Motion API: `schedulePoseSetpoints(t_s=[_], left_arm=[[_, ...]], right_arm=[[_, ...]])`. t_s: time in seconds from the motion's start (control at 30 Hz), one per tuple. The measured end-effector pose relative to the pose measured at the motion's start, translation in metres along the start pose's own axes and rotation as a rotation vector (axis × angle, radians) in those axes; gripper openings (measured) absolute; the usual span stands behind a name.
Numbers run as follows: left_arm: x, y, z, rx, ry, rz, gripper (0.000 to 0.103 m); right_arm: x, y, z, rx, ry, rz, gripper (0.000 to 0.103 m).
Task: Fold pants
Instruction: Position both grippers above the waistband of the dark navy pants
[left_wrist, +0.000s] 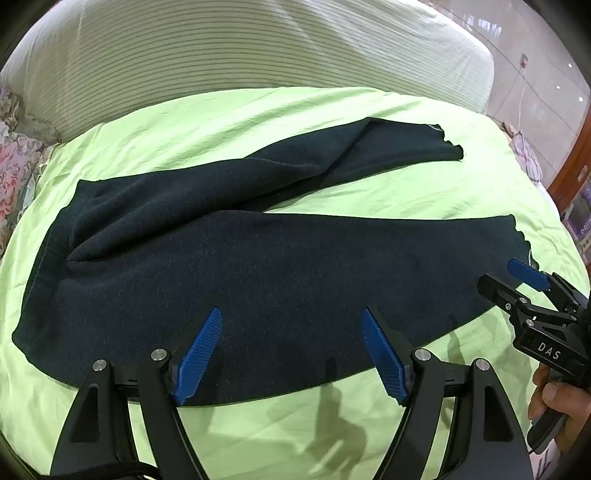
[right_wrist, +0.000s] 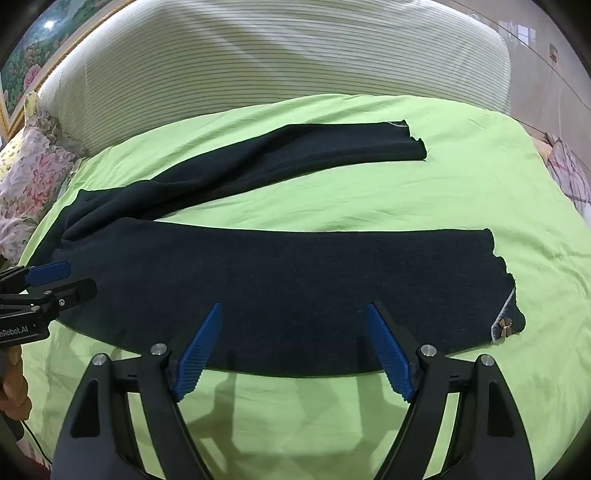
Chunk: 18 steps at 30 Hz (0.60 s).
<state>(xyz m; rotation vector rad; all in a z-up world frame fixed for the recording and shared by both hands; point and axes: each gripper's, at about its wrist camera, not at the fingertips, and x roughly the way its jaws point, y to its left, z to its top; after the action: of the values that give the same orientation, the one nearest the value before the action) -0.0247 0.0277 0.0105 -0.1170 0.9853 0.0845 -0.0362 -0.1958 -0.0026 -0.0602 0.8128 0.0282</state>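
Dark navy pants (left_wrist: 258, 266) lie spread on a lime-green bedsheet (left_wrist: 258, 110), waistband to the left, both legs running right and splayed apart. The left gripper (left_wrist: 291, 350) hangs over the near leg with jaws wide, nothing between them. Its view alone catches the right gripper (left_wrist: 517, 284) near the cuff, held by a hand (left_wrist: 554, 406). The right gripper's own view shows wide, empty jaws and, what the other misses, a small ornament (right_wrist: 504, 326), possibly a bow, on that hem.
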Motion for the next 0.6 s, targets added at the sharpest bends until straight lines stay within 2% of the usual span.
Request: schedulePoseSetpoints(t_s=[0.33, 0.6], left_arm=[[0.001, 0.001, -0.001, -0.004, 0.005, 0.001, 0.078], [0.002, 0.005, 0.000, -0.009, 0.010, 0.004, 0.079]], right_arm=[[0.005, -0.013, 0.008, -0.001, 0.002, 0.000, 0.081], [0.007, -0.008, 0.008, 0.000, -0.011, -0.001, 0.081]])
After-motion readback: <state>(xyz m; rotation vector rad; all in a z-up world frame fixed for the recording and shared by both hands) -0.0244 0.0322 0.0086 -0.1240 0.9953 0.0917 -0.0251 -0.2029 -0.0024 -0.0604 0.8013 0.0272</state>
